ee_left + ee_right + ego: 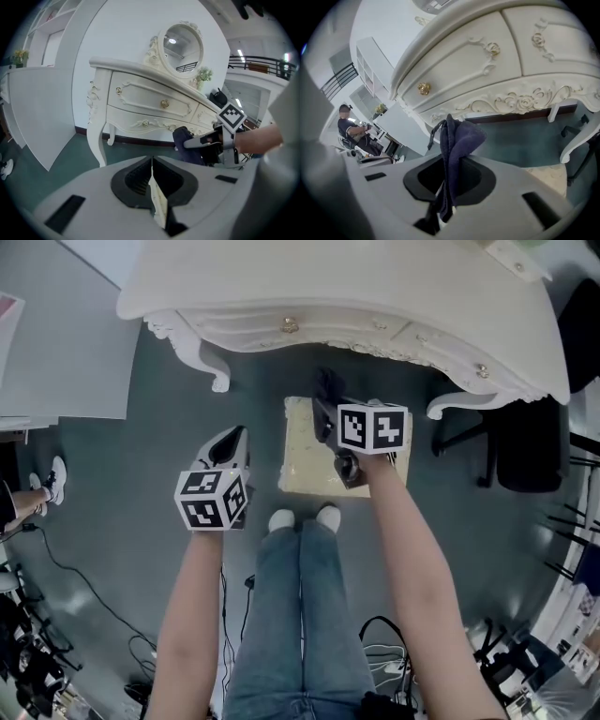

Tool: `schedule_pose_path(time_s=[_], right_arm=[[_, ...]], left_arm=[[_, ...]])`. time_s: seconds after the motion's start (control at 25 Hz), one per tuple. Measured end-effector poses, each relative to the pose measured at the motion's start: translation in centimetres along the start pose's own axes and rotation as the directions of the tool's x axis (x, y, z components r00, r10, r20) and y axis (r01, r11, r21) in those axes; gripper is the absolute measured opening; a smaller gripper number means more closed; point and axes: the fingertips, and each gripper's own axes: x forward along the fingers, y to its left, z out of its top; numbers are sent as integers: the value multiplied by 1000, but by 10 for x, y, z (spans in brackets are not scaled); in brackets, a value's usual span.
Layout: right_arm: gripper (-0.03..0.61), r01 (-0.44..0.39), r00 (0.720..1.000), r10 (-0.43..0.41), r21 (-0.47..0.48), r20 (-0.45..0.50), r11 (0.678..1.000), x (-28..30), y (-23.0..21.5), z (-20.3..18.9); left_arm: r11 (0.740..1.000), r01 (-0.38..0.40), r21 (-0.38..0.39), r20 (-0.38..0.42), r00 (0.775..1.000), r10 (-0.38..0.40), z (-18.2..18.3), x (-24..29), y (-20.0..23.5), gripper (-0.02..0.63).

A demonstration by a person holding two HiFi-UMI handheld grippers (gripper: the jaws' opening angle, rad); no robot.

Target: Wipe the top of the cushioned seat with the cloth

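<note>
The cream cushioned seat (302,463) stands on the floor in front of my feet, partly under the dressing table; a corner of the seat (549,176) shows low in the right gripper view. My right gripper (328,401) hovers over the seat's far part, shut on a dark blue cloth (457,138) that sticks up and flops over from between the jaws. The cloth (185,143) also shows in the left gripper view. My left gripper (229,442) is held to the left of the seat, over bare floor, shut with nothing in it (152,174).
A white carved dressing table (356,292) with curved legs (214,369) overhangs the seat's far side. A black office chair (527,442) stands at the right. Cables (389,643) lie on the floor behind me. A white panel (56,343) stands at left.
</note>
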Motion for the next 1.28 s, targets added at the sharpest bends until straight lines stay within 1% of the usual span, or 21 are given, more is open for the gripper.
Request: schedule_pose_path(time_s=[0.28, 0.48, 0.72, 1.0, 1.28], right_arm=[[37, 42, 997, -43, 19, 72, 999, -52, -40, 2], [37, 92, 990, -95, 37, 103, 995, -89, -73, -9], [37, 134, 979, -145, 80, 142, 988, -125, -115, -23], [37, 183, 966, -203, 136, 157, 974, -159, -158, -41], [37, 222, 963, -241, 156, 121, 963, -166, -194, -67]], left_arm=[[999, 38, 19, 24, 999, -38, 12, 8, -36, 9], [996, 76, 42, 4, 997, -76, 6, 17, -69, 9], [990, 117, 74, -20, 993, -116, -2, 33, -105, 9], [981, 160, 109, -52, 987, -155, -8, 49, -144, 9], [976, 177, 126, -86, 982, -167, -18, 67, -162, 9]])
